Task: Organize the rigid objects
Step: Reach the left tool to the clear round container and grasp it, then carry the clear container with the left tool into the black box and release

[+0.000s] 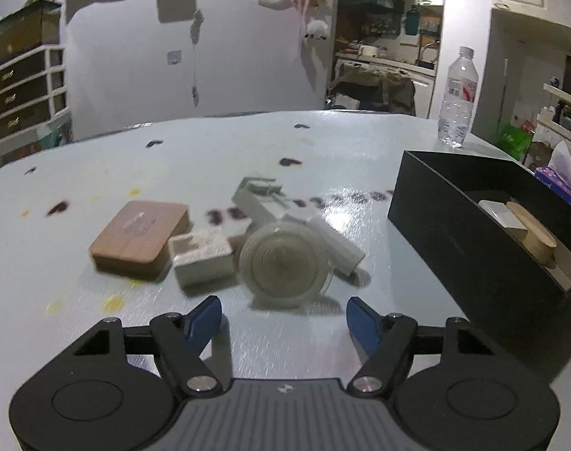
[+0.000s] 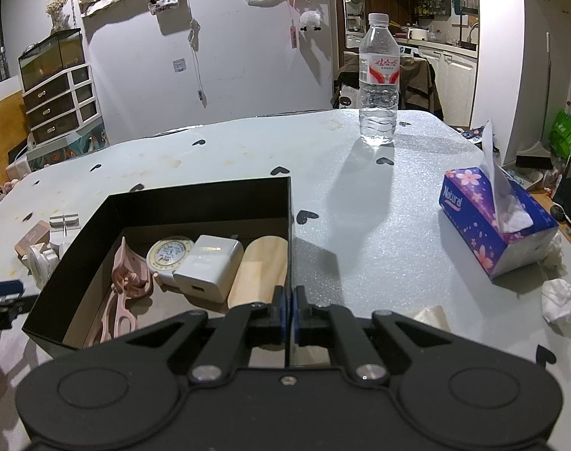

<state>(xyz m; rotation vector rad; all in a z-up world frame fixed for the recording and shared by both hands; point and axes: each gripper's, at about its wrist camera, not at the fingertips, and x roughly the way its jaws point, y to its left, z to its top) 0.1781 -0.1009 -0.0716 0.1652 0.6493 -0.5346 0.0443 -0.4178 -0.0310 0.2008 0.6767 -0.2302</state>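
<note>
Claws differ: left claw (image 1: pixel 284 317) gapes empty near a round jar (image 1: pixel 283 263), right claw (image 2: pixel 288 310) pinched closed.

I saw a pale wall (image 2: pixel 240 75) behind the table (image 2: pixel 379 225), with small things hung on it. Left of that wall stood a drawer chest (image 2: pixel 59 105) with a glass tank (image 2: pixel 52 56) on top. Right of the wall a doorway opened onto a lit kitchen (image 2: pixel 435 30), a draped chair (image 2: pixel 417 75) before it.
</note>
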